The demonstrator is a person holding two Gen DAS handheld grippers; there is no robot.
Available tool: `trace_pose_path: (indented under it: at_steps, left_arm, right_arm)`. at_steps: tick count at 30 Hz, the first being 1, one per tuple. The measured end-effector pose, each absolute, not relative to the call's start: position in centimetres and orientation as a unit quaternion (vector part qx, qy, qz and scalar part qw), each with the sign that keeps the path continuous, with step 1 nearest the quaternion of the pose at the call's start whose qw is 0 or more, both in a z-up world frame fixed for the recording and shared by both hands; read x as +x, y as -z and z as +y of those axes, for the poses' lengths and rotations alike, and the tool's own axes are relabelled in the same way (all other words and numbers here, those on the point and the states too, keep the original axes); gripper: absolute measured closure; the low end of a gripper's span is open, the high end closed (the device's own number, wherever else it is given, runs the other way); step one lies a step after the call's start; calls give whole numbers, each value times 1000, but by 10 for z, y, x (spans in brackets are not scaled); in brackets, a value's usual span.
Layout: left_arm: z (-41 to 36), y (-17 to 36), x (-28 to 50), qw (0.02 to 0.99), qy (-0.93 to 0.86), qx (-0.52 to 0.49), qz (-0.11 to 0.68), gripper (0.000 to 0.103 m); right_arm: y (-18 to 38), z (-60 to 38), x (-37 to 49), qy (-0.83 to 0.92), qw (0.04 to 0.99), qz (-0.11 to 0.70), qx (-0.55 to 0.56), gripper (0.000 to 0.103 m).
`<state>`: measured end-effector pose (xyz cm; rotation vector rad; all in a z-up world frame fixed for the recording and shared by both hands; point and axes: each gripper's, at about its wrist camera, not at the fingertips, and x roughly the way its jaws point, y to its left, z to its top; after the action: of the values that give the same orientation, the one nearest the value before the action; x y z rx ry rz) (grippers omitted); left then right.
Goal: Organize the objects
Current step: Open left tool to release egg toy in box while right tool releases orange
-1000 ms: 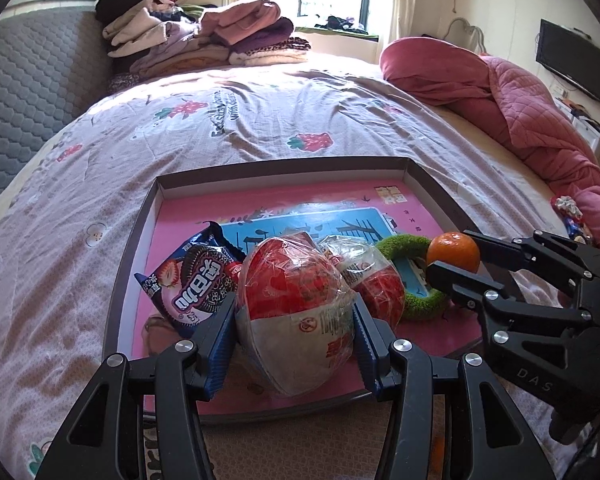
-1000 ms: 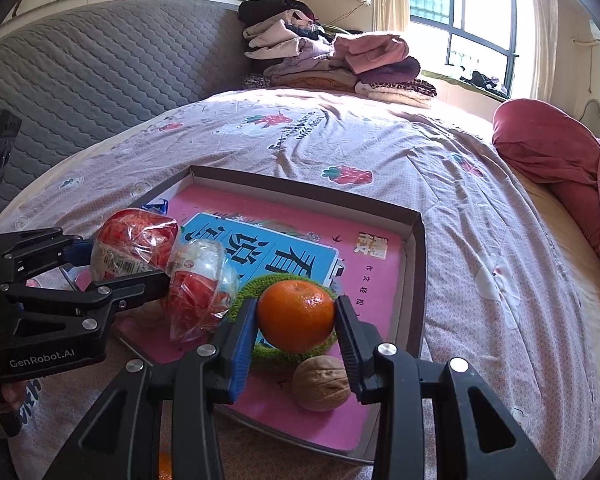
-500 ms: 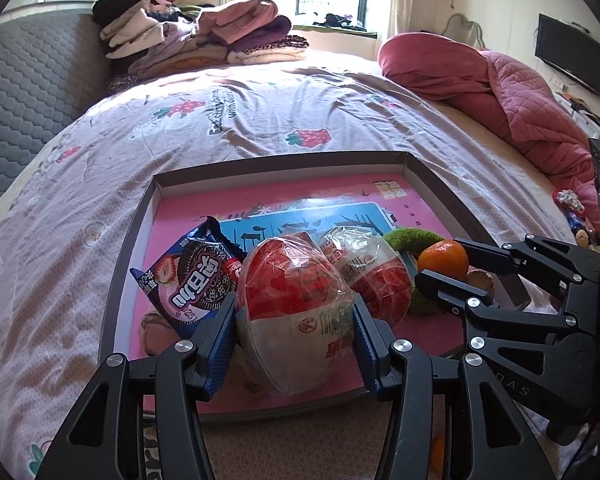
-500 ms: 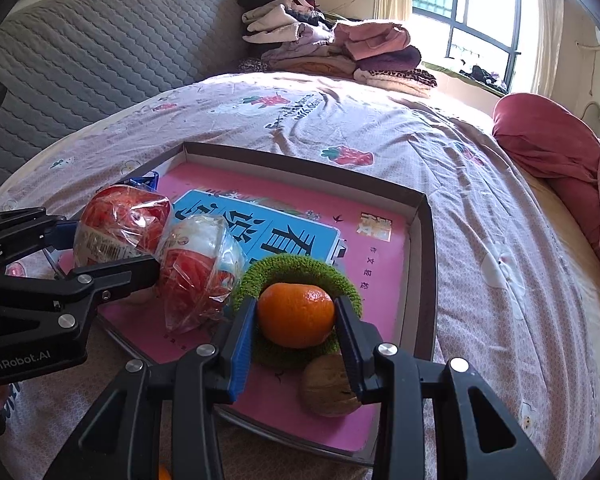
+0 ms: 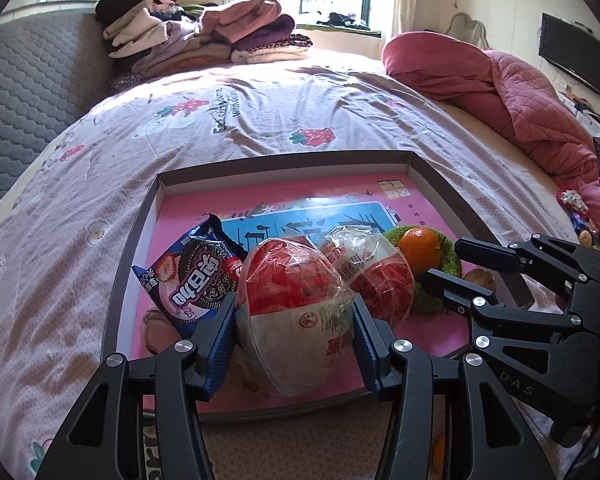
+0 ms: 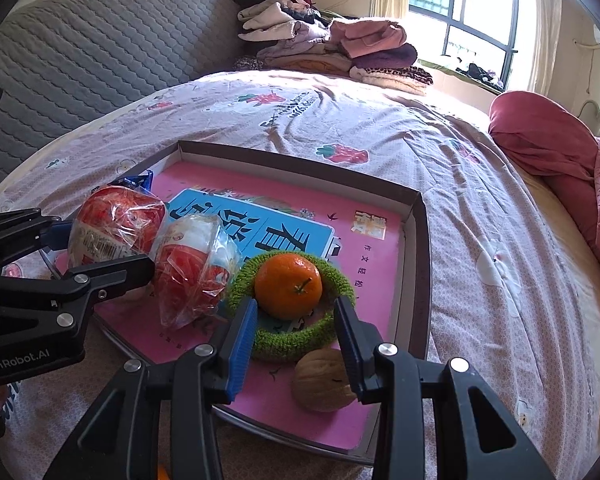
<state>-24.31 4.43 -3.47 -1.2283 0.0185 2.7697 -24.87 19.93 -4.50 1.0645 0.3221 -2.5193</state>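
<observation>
Now both grippers angled down over the shallow box point(image 6: 414, 248), left gripper point(image 5: 294, 320) clamping the wrapped red-and-white package point(image 5: 296, 312), right gripper point(image 6: 296, 320) half-open, orange point(image 6: 289, 286) no longer pinched, now resting inside the green ring point(image 6: 300, 340).

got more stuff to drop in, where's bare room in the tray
Free: the far pink floor under the tray's back wall, and the strip right of the blue label. Crowded: the near edge, with cookie pack, two wrapped eggs, green ring, orange, walnut.
</observation>
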Motion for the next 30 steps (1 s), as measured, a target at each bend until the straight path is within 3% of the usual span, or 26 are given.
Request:
trace_pose_path:
  at_steps: [7, 17, 30]
  left_arm:
    - [43, 35, -244, 53, -911, -409, 4, 46]
    - [43, 36, -245, 46, -910, -413, 6, 33]
    - [37, 19, -240, 37, -916, -400, -13, 29]
  right_arm:
    - [43, 201, -248, 898, 189, 114, 380, 63]
    - [37, 203, -247, 900, 189, 107, 378, 63]
    - [16, 213, -242, 910, 193, 79, 359, 62]
